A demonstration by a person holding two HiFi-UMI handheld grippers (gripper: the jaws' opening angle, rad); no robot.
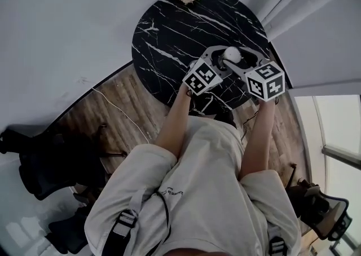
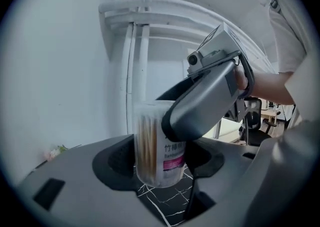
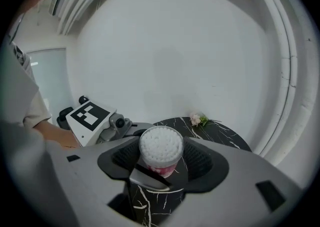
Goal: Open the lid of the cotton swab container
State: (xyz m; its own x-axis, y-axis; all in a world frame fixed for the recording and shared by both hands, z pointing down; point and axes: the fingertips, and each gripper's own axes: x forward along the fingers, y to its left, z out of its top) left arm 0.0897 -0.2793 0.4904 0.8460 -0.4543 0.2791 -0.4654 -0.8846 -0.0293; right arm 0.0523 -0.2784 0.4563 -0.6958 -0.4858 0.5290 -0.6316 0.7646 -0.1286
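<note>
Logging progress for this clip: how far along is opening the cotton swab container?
Done, it seems: swab heads show bare atop the container, so it looks opened. In hand: nothing; the left gripper and right gripper both stand open around the container. Remaining: only backing the grippers away, I judge.

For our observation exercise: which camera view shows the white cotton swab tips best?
The right gripper view: it looks down onto the swab tips. The left gripper view shows the container side-on, mostly sticks. The head view shows them as a small white spot.
</note>
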